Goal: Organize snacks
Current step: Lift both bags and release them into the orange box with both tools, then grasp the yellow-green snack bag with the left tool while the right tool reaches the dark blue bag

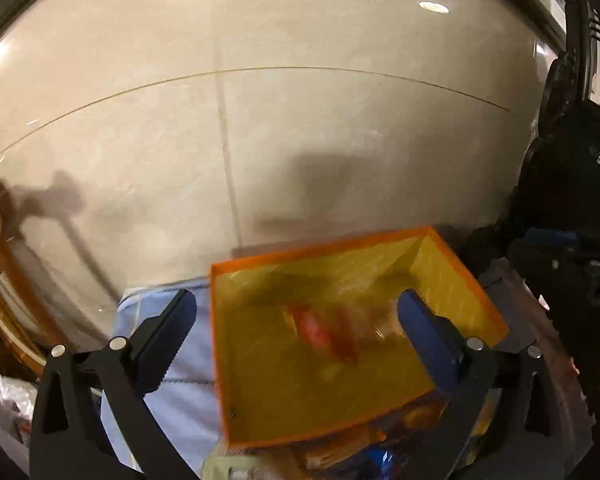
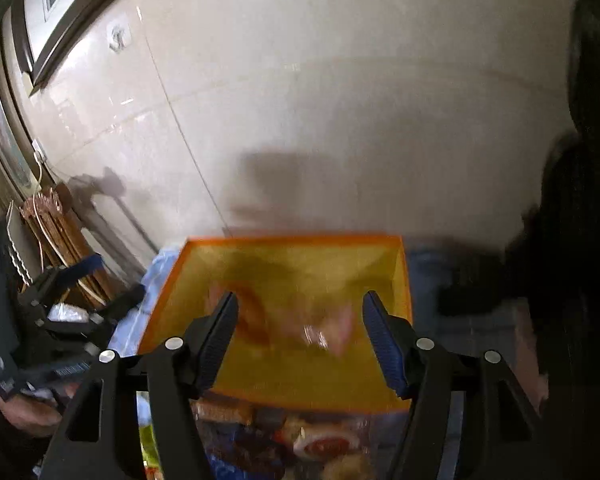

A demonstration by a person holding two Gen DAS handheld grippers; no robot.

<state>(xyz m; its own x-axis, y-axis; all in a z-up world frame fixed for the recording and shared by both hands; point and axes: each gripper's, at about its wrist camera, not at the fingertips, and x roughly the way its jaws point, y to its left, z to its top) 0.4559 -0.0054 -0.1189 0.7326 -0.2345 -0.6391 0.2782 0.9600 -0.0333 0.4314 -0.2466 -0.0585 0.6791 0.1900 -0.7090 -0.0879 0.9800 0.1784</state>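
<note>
An orange box (image 1: 452,252) with a yellow inside sits on a light blue cloth (image 1: 180,360); it also shows in the right wrist view (image 2: 296,398). Blurred red and pale snack packets (image 1: 324,332) lie inside it, also seen in the right wrist view (image 2: 260,320). More snack packets (image 2: 320,444) are heaped in front of the box. My left gripper (image 1: 296,344) is open and empty, above the box's left part. My right gripper (image 2: 300,340) is open and empty, above the box's near half. The left gripper also shows at the left of the right wrist view (image 2: 80,300).
A glossy cream tiled wall (image 1: 300,120) stands right behind the box. Wooden furniture (image 1: 4,300) is at the far left. A dark object (image 1: 572,200) stands at the right. A wall socket (image 2: 118,38) is high on the wall.
</note>
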